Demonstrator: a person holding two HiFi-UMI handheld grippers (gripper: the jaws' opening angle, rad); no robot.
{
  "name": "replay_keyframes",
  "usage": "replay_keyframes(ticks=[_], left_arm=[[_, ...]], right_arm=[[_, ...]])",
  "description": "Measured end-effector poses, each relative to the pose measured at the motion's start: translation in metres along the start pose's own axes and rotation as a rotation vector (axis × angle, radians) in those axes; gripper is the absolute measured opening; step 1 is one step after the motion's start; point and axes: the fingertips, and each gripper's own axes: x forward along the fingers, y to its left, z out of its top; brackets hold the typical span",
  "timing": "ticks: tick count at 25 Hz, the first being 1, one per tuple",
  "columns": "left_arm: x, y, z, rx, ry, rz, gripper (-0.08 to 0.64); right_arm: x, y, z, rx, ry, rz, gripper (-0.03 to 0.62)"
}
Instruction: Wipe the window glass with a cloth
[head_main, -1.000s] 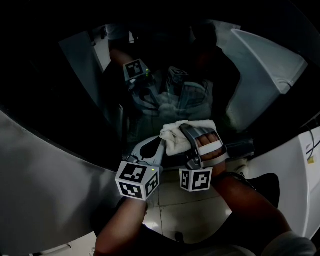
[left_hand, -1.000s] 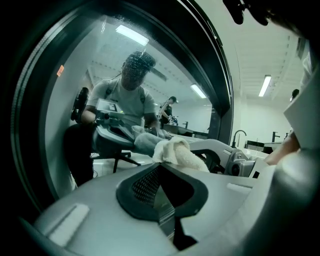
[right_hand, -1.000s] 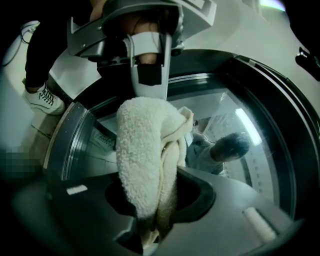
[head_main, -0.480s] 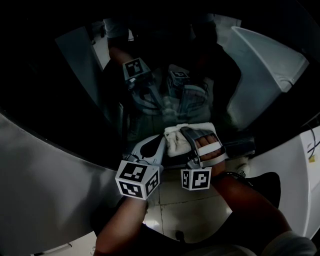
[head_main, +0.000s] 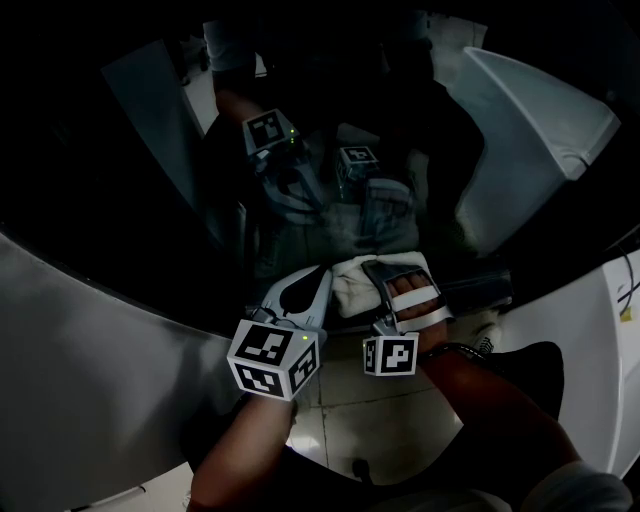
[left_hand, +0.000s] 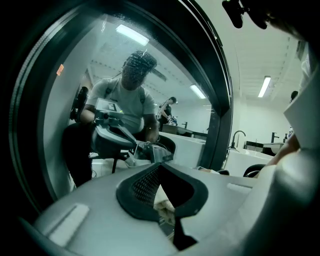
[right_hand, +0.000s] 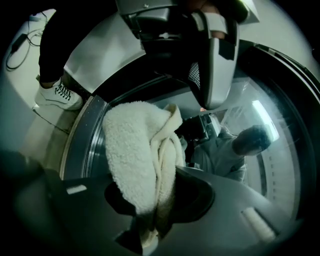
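Right tool (right_hand: 159, 202) clamped on white cloth (right_hand: 131, 150) against window glass (right_hand: 280, 165), left tool (left_hand: 161, 192) closed beside it

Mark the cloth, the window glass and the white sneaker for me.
cloth (right_hand: 132, 155): right gripper view, on its fluffy bunched middle above the jaws.
window glass (left_hand: 165, 60): left gripper view, on the upper pane, left of the dark frame.
white sneaker (right_hand: 54, 97): right gripper view, on its laced top.

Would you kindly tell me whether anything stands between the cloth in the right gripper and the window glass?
Nothing visible does. The cloth, pinched in the right gripper, sits right at the window glass with no object between them.
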Motion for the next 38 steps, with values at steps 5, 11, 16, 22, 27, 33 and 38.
replay_keyframes(ticks=[5,11,16,22,27,33,38], left_arm=[[0.000,0.001,0.000,-0.001,-0.001,-0.005,0.017],[0.003,0.001,0.001,-0.004,-0.005,-0.007,0.017],[0.003,0.000,0.003,-0.006,-0.004,-0.009,0.017],[0.004,0.004,0.003,-0.007,-0.007,-0.006,0.017],[0.006,0.008,0.003,-0.012,0.006,-0.002,0.017],[0.007,0.004,0.005,-0.008,0.025,-0.020,0.017],[0.003,0.001,0.001,0.011,0.048,-0.053,0.017]], right_arm=[[0.004,0.013,0.000,-0.001,0.013,0.054,0.115],[0.012,0.029,-0.005,0.013,0.038,0.127,0.115],[0.011,0.029,-0.004,0.025,0.042,0.149,0.115],[0.007,0.036,-0.001,0.157,0.010,0.239,0.117],[-0.015,0.028,0.000,0.326,-0.060,0.269,0.118],[-0.040,-0.006,-0.017,0.784,-0.150,0.219,0.118],[-0.053,-0.064,-0.077,1.162,-0.162,-0.047,0.118]])
